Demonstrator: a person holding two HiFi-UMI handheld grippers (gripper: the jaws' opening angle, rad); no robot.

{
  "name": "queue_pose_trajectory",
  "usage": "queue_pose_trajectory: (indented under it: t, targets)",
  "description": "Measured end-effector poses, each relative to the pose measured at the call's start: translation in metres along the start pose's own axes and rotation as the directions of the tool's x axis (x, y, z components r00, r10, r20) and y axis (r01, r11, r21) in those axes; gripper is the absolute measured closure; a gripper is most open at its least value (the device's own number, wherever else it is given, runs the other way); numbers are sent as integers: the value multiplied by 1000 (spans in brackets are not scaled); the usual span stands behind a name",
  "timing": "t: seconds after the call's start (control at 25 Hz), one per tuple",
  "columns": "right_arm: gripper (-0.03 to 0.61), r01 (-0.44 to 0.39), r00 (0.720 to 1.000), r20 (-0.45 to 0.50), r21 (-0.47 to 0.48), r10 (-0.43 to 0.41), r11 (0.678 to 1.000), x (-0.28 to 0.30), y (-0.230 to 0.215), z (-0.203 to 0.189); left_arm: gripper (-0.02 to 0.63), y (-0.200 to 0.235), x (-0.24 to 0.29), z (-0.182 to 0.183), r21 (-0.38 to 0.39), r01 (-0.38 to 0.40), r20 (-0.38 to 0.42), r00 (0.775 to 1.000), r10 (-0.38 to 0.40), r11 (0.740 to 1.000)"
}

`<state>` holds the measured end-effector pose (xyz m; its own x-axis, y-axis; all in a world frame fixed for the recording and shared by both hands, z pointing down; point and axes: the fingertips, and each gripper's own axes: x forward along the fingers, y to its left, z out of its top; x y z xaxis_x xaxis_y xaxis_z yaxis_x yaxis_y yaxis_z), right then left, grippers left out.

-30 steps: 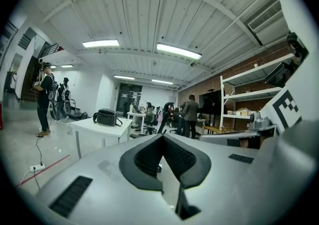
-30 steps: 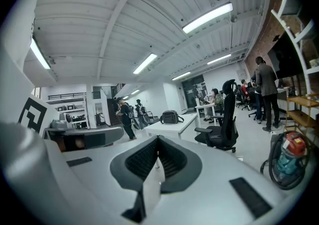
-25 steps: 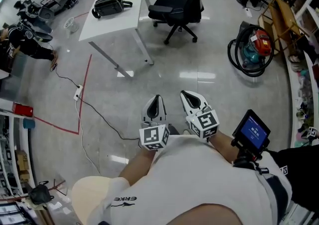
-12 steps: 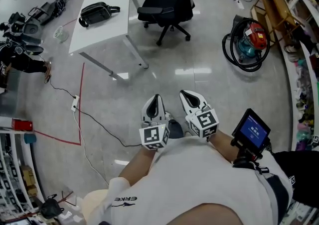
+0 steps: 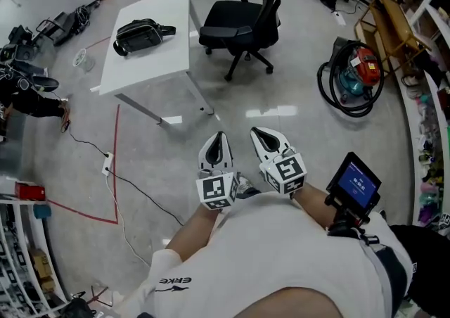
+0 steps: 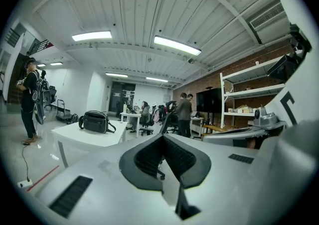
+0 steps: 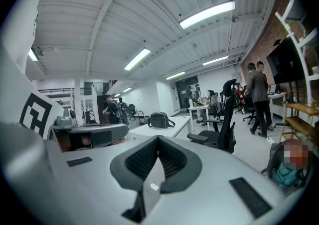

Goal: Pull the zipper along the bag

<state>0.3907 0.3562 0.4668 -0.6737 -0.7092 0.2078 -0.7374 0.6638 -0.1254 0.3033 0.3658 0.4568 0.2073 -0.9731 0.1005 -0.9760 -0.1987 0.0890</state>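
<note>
Bag (image 5: 140, 34) on table (image 5: 167, 53); chair (image 5: 235, 17) right of table; vacuum (image 5: 357, 70) further right

Head view looks steeply down; both gripper views face level, all sharing the distant table (image 5: 153, 60) and bag (image 5: 140, 34).

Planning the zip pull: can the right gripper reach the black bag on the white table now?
Probably not: the black bag sits on the white table across open floor, far from the right gripper. Nothing blocks the approach.

Probably an open-plan office: white desk (image 5: 151, 56), swivel chair (image 5: 242, 17), shelving (image 6: 240, 92)
</note>
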Motion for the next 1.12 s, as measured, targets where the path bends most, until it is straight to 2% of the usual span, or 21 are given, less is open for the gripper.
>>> queue_pose_trajectory:
  t: [0.2,0.56,0.84,1.12]
  targets:
    - [574,26,1000,0,-5,-26,1000,45,-5,8,611,36,35,0,-3,16,-4,1000,-16,1000]
    - [574,28,999,-24,-16,-28,999,85,-24,15,611,56,76,-5,-24,9,-33,999,-10,1000]
    - [574,-28,999,-23,-19,28,999,132,-68,32,612,68,136,3,-17,-55,-37,998,54,998]
    - [574,-91,996,-8,-17,91,996,178,-133,58,612,68,213,17,-5,-129,-34,991,128,992]
